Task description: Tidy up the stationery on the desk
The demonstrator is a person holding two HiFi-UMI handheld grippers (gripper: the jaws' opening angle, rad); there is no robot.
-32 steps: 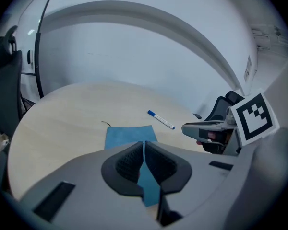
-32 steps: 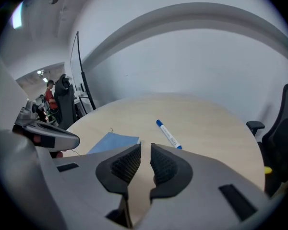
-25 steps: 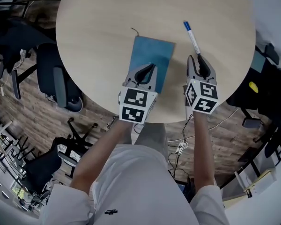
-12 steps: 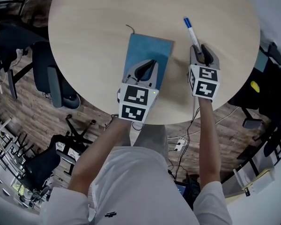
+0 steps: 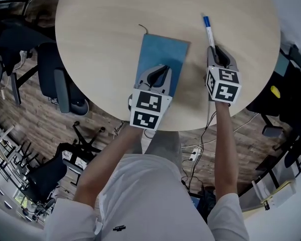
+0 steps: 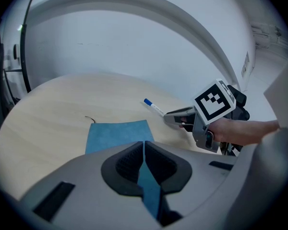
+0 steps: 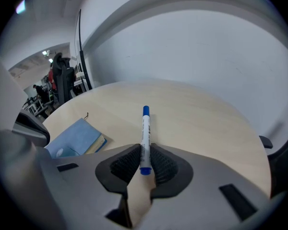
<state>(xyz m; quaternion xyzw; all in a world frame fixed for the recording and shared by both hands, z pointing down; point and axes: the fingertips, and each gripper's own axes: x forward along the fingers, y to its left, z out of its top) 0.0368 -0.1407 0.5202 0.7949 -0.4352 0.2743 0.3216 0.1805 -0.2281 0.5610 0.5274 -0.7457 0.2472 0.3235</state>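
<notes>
A blue notebook lies flat on the round wooden table, with a thin dark ribbon trailing from its far corner. My left gripper is shut on the notebook's near edge; in the left gripper view the blue cover runs in between the closed jaws of the left gripper. A white marker with blue ends points away from me. My right gripper is shut on its near end. In the right gripper view the marker sits clamped in the right gripper.
The table's near rim curves just under both grippers. Black office chairs stand on the floor to the left, and more dark furniture to the right. A white wall rises beyond the table's far side.
My right gripper has slid forward along the marker and now covers its near end. The left gripper stays clamped on the notebook.
</notes>
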